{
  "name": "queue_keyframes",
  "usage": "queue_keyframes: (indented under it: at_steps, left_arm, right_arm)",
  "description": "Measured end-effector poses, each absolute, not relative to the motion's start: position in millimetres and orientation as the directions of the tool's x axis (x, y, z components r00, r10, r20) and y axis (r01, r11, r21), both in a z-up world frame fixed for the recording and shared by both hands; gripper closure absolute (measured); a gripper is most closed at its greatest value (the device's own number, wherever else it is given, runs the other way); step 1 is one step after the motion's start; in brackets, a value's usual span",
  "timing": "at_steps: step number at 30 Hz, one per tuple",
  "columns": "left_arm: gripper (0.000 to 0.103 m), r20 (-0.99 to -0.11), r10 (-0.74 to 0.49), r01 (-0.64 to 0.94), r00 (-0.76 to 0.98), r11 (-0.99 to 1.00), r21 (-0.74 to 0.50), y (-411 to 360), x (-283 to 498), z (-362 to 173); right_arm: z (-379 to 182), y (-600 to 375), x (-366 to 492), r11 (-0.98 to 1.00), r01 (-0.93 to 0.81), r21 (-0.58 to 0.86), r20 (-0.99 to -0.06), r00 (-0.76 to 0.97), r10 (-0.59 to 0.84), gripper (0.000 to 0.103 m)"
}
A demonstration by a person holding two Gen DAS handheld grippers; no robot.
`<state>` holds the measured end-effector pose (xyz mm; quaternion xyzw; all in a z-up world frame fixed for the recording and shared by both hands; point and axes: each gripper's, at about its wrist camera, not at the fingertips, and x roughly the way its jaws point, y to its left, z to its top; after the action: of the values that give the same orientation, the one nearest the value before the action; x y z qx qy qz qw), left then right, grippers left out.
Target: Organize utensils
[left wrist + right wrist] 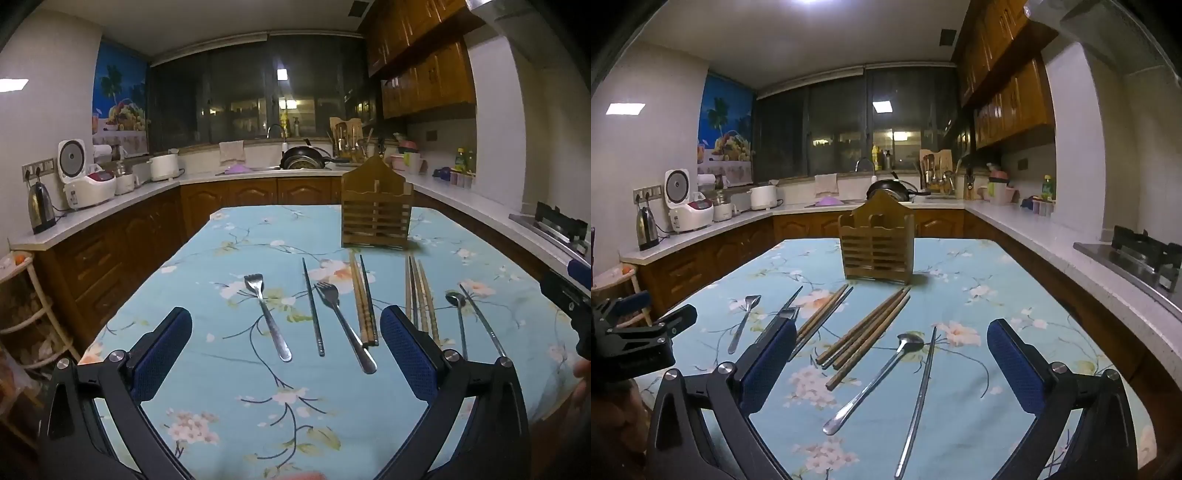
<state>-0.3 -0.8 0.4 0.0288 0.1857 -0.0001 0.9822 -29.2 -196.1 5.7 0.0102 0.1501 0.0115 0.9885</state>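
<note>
1. My left gripper point(286, 350) and right gripper point(892, 363) hover with fingers spread wide, holding nothing.
2. Forks point(267, 314), chopsticks point(866, 336) and spoon point(875, 380) all lie on the surface point(221, 369); I judge nothing sorted into the wooden holder point(877, 245) yet.

- Left gripper point(286, 345): held with jaws spread wide, nothing between the blue pads point(162, 354); pointed toward 12 o'clock and tilted slightly downward.
- Right gripper point(892, 356): held likewise, jaws fully parted and empty, angled slightly down toward 12 o'clock.
- In the left wrist view, the right gripper is seen at 3 o'clock; in the right wrist view, the left gripper at 9 o'clock.
</note>
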Motion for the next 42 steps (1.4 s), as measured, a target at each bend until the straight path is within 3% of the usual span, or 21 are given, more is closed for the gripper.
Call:
queue_keyframes:
  at_steps: [6, 8, 42]
  left_arm:
    - [0.000, -0.379, -0.011, 0.033, 0.925, 0.998, 0.053, -9.2, 0.6, 2.9]
    - [0.000, -0.379, -0.011, 0.034, 0.925, 0.998, 0.054, -10.3, 1.8, 2.1]
    - [0.000, -0.373, -0.032, 0.046, 0.927, 0.999, 0.029, -5.3, -0.1, 11.3]
  right_arm:
    - [4.2, -174.8, -35.3, 0.999, -0.031, -0.017, -0.283, 0.959, 0.025, 0.000]
    - [7.3, -196.1, -33.2, 0.998, -0.038, 0.049, -0.292, 0.955, 0.051, 0.000]
    - [12.7, -202.2, -35.6, 0.997, -0.042, 0.068, -0.280, 0.958, 0.059, 0.000]
